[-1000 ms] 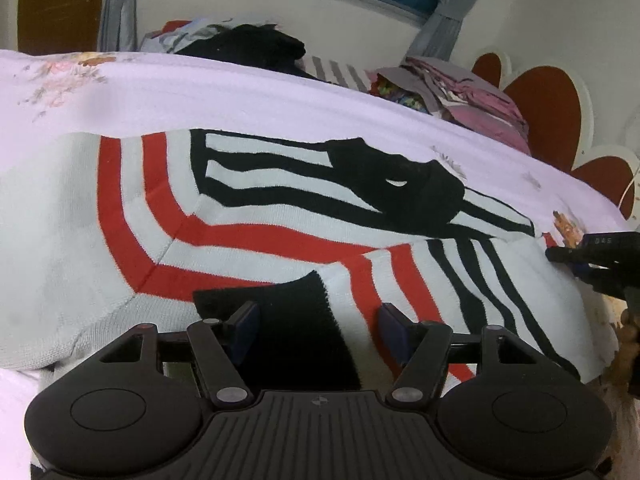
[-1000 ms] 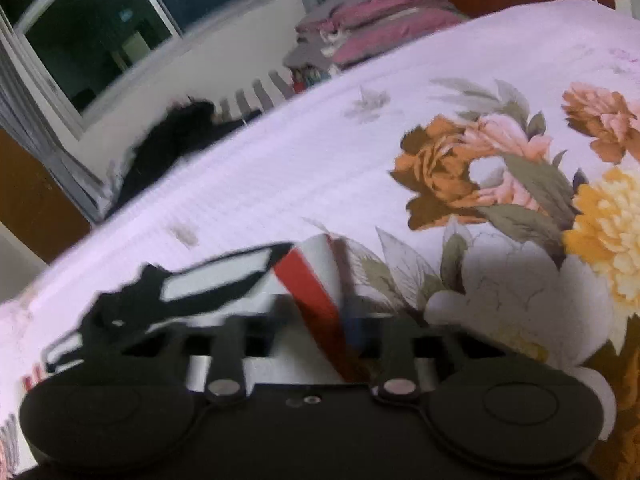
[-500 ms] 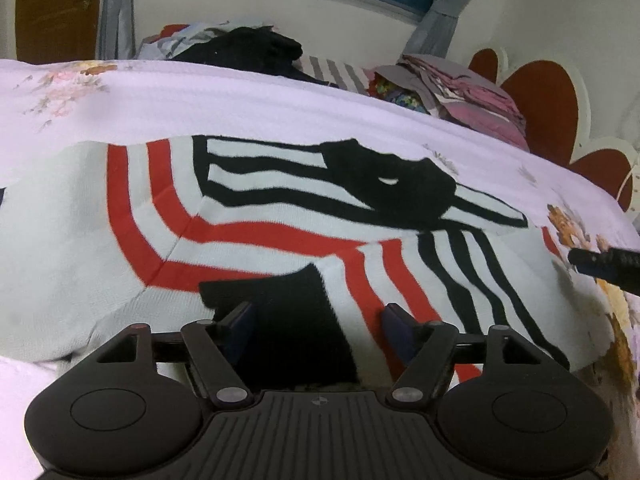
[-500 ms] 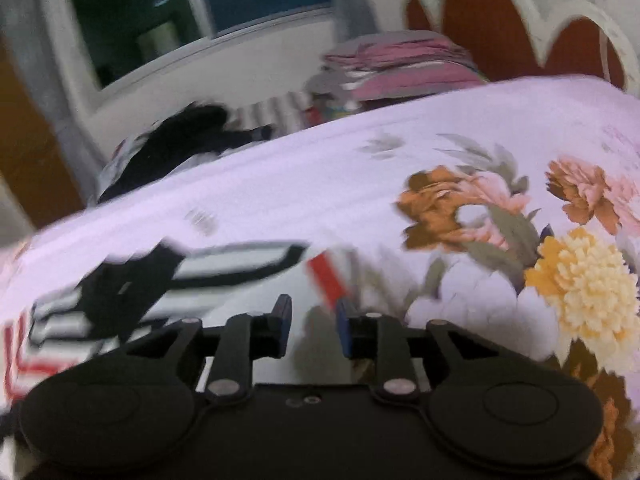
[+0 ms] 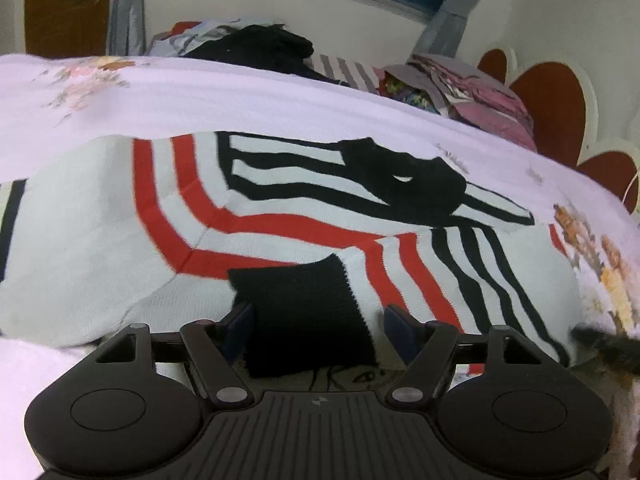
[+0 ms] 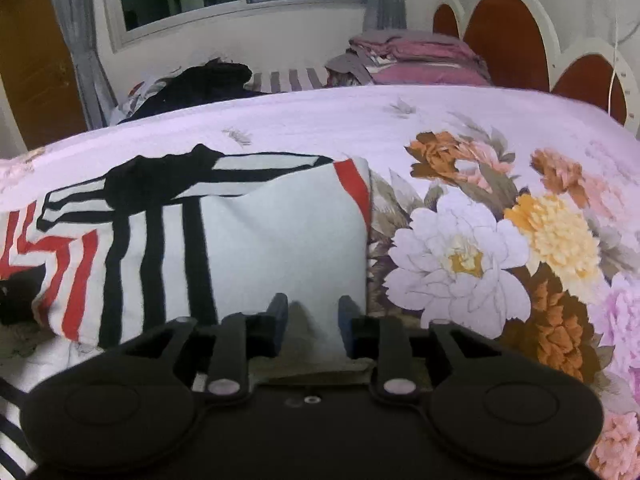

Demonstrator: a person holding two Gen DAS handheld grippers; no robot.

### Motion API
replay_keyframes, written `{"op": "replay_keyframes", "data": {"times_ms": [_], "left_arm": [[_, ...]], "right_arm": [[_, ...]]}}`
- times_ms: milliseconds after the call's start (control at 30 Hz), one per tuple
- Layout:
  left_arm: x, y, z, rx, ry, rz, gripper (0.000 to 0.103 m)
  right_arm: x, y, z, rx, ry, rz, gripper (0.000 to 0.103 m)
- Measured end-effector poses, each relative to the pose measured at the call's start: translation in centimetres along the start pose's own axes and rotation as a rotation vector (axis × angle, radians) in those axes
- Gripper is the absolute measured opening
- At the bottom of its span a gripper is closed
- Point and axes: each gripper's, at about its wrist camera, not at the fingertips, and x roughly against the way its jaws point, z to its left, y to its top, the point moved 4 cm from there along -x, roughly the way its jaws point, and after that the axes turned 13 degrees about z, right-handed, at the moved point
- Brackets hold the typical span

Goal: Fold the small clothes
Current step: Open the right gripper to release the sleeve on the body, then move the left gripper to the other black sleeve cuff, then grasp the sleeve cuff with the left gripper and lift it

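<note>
A white knitted sweater (image 5: 100, 240) with red and black stripes lies spread on the bed, its sleeves folded across the body. My left gripper (image 5: 318, 320) is open, its fingers standing either side of the black sleeve cuff (image 5: 304, 312) near the sweater's near edge. In the right wrist view the same sweater (image 6: 280, 240) fills the left half. My right gripper (image 6: 308, 320) is partly open over the sweater's white near edge, with cloth showing between the fingers. A blurred part of the right gripper (image 5: 600, 344) shows at the right edge of the left wrist view.
The bed has a lilac floral bedspread (image 6: 500, 220). A pile of dark clothes (image 5: 260, 48) and a stack of folded pink and grey clothes (image 6: 412, 60) lie along the far side by the window. A red and white headboard (image 6: 508, 40) stands at the right.
My right gripper swung back from the floral bedspread to the sweater's right edge and its fingers opened wider. My left gripper stayed open at the black cuff, shifting slightly closer.
</note>
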Motion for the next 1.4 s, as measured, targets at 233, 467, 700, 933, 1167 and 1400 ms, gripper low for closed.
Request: {"op": "replay_keyframes", "data": {"times_ms": [233,467,700,933,1167,1400], "left_arm": [[3.1,-1.8,5.3,0.112,-0.009,0.007,0.072],[7.0,-4.3,13.1,0.256,0.060,-0.043,0.083],[9.6,-6.0,21.8,0.461,0.112,-0.079,0.084],[9.9,-6.2,28.8,0.609,0.154,-0.132,0.084],[8.4,-5.2,33.2,0.692,0.147,-0.184,0.079],[7.4,-3.6,34.4,0.709,0.159,-0.224,0.037]], "right_arm": [[3.3,0.5,2.1,-0.031,0.102,-0.068,0.036],[4.3,0.8,9.6,0.076,0.233,-0.072,0.048],[4.1,1.1,16.2,0.156,0.315,-0.058,0.051],[3.4,1.1,20.2,0.200,0.331,-0.045,0.051],[1.6,1.4,21.3,0.180,0.306,-0.025,0.051],[0.1,1.6,21.4,0.156,0.283,-0.003,0.051]]}}
